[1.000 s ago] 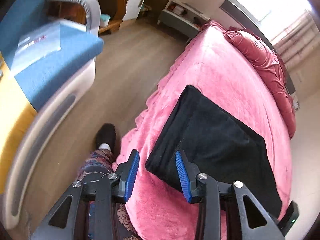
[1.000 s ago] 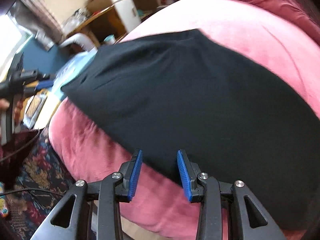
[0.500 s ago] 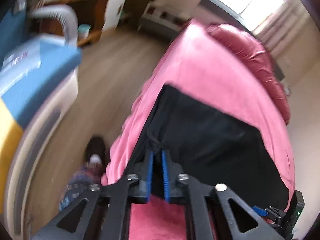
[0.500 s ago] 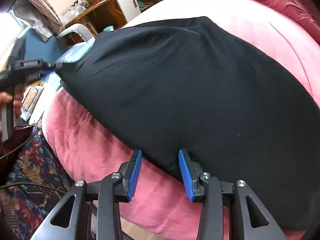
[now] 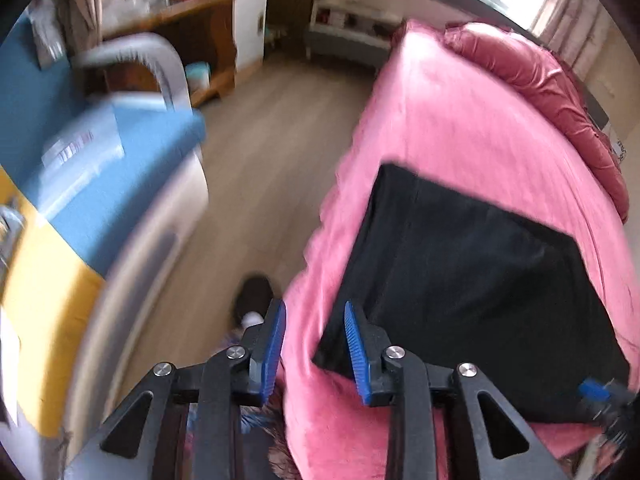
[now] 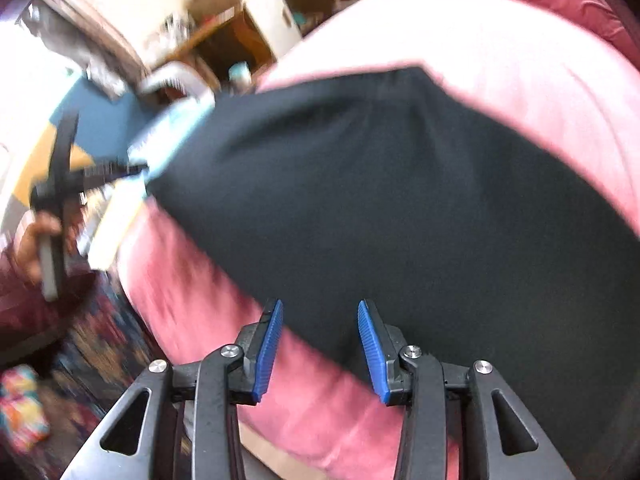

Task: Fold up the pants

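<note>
The black pants (image 5: 460, 280) lie folded flat on the pink bed (image 5: 460, 120). My left gripper (image 5: 314, 344) is open and empty, just off the pants' near left corner at the bed edge. In the right wrist view the pants (image 6: 400, 200) fill the middle, and my right gripper (image 6: 318, 344) is open and empty over their near edge. The left gripper (image 6: 60, 188) shows at the far left of that view, beside the pants' corner. The right gripper's blue tip (image 5: 592, 392) shows at the lower right of the left wrist view.
A crumpled pink duvet (image 5: 552, 92) lies along the bed's far side. A blue and yellow cot with a grey rail (image 5: 100, 168) stands left of the bed across a strip of wood floor (image 5: 272, 160). A wooden shelf unit (image 5: 192, 32) stands at the back. My slippered foot (image 5: 254, 296) is by the bed.
My left gripper was shut on the pants' corner half a second ago; it has let go, opened and drawn back. The right gripper stayed open and shifted slightly.
</note>
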A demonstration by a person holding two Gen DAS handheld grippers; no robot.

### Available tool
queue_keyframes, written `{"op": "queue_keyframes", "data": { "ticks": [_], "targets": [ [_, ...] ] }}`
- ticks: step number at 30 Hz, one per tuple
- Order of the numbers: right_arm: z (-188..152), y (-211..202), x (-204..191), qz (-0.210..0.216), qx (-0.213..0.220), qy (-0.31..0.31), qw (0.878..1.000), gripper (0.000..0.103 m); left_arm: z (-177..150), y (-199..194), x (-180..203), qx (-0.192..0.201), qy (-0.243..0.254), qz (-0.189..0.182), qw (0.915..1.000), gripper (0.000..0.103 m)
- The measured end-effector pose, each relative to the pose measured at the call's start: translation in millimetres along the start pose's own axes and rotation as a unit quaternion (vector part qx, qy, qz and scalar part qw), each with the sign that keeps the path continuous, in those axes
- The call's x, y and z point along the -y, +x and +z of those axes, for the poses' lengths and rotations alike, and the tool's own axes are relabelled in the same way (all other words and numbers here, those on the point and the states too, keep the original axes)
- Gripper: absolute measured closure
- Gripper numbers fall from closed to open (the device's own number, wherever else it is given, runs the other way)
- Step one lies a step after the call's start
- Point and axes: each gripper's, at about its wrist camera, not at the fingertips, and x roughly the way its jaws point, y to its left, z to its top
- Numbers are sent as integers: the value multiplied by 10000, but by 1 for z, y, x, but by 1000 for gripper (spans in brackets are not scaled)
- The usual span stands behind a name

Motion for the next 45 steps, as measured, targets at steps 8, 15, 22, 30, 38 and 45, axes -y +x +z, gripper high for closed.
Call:
{"op": "queue_keyframes", "data": {
  "ticks": [8, 15, 22, 30, 38, 45],
  "targets": [
    [100, 5, 51, -545, 770, 740, 9928, 63, -8, -7, 72, 192, 1209, -1138, 9859, 71],
    [151, 56, 62, -938, 244, 471, 9942, 91, -32, 23, 111, -158, 2065, -1284, 9699, 71],
    [164, 86, 77, -1381, 203, 563, 9886, 96, -34, 60, 100, -493, 1759, -983, 9782, 71],
    [155, 50, 79, -1203, 711, 828, 9867, 68, -14, 36, 104, -189, 1718, -1114, 9786, 69],
    [60, -20, 91, -1341, 1036, 1344, 9763, 68, -10, 22, 127, 48, 1928, -1519, 9694, 69],
    [-10, -45, 143, -2094, 1057, 2220, 9464, 68, -33, 28, 165, -221, 2358, -1639, 9576, 69]
  ]
}}
